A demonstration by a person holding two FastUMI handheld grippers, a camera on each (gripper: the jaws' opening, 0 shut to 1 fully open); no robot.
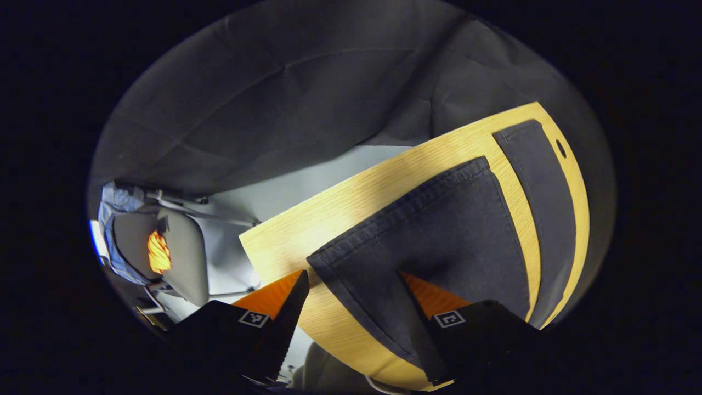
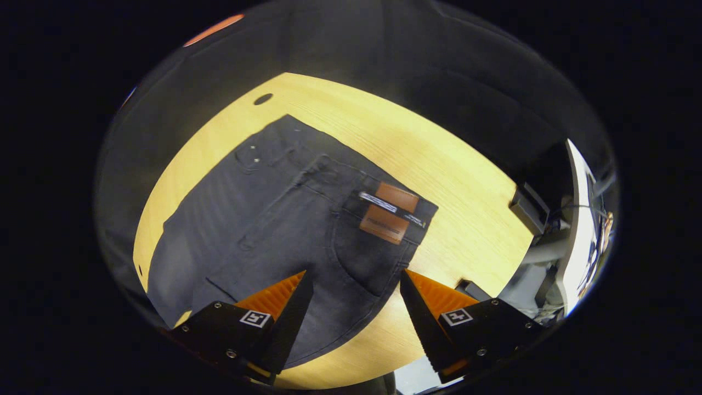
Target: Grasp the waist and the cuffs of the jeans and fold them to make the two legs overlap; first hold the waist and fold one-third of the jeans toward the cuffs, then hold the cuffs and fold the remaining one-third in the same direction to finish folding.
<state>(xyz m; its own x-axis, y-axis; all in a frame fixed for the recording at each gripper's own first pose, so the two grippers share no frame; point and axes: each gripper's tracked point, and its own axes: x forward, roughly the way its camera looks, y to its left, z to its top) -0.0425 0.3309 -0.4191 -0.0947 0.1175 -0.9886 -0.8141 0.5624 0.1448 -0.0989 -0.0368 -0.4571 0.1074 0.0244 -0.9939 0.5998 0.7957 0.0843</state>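
- Jeans [image 2: 285,219] lie flat on the wooden surface [image 2: 455,181], legs not yet overlapped, so we judge ourselves at the very first step: taking hold of waist and cuffs to fold one leg onto the other.
- Seen from the left tool [image 1: 351,296], the near cuff [image 1: 411,241] lies straight ahead between its spread fingers, the hem edge running across just beyond the tips; the second leg [image 1: 540,214] lies apart on the far side, with a strip of bare surface between the two.
- The left tool is released, holding nothing; whether a finger already touches the cloth we cannot tell.
- Ahead of the right tool [image 2: 356,299], the waist end with its leather patch [image 2: 392,211] sits just beyond the tips, and the hip edge passes between the fingers.
- The right tool is likewise released, gripping nothing.
- Next, we think, each tool must come down on its edge, left on the cuff hem and right on the waistband near the patch, and clench through the cloth before any lift.
- Then both should carry that side over together, so the near leg lands squarely on the other.
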